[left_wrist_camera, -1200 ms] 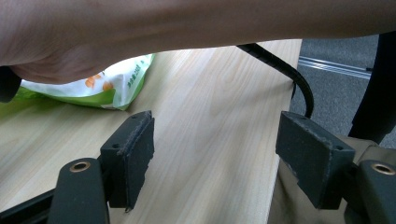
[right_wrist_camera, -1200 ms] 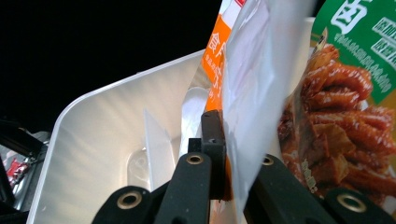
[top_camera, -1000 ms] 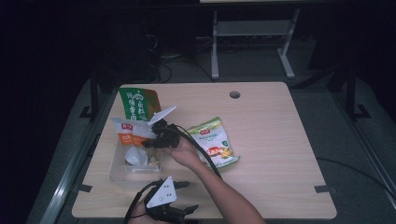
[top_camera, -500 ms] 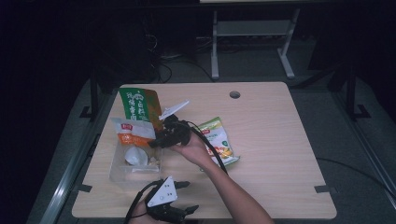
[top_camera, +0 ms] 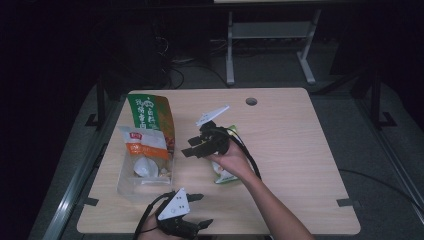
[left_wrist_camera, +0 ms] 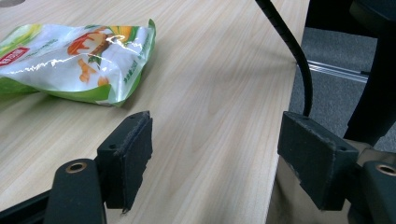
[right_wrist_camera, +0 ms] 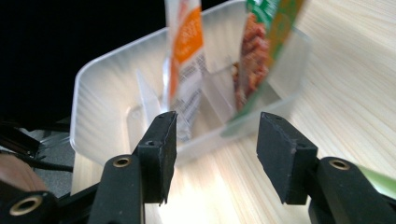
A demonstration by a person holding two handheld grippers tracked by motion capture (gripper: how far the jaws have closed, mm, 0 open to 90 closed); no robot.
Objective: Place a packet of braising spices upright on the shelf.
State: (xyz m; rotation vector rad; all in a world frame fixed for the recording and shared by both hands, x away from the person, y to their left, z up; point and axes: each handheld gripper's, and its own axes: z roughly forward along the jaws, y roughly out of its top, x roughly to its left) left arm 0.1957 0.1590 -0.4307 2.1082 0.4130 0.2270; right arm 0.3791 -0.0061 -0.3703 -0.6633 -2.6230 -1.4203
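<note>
Two packets (top_camera: 150,132) are stood in the bin (top_camera: 129,181), one pouch (top_camera: 224,172) is left on the desk (top_camera: 300,150); right gripper (top_camera: 192,150), jaws just opened and empty, should be swung squarely over it, left gripper (top_camera: 200,210) kept open.

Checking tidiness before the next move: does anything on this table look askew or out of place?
Mostly tidy. The green-orange bag and white-orange packet stand leaning in the clear bin, poking above its rim. The green snack bag lies flat on the table, outside the bin. Nothing looks spilled or torn.

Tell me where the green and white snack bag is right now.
In the high view the green and white snack bag lies flat mid-table, partly under the right hand, right of the clear bin.
</note>
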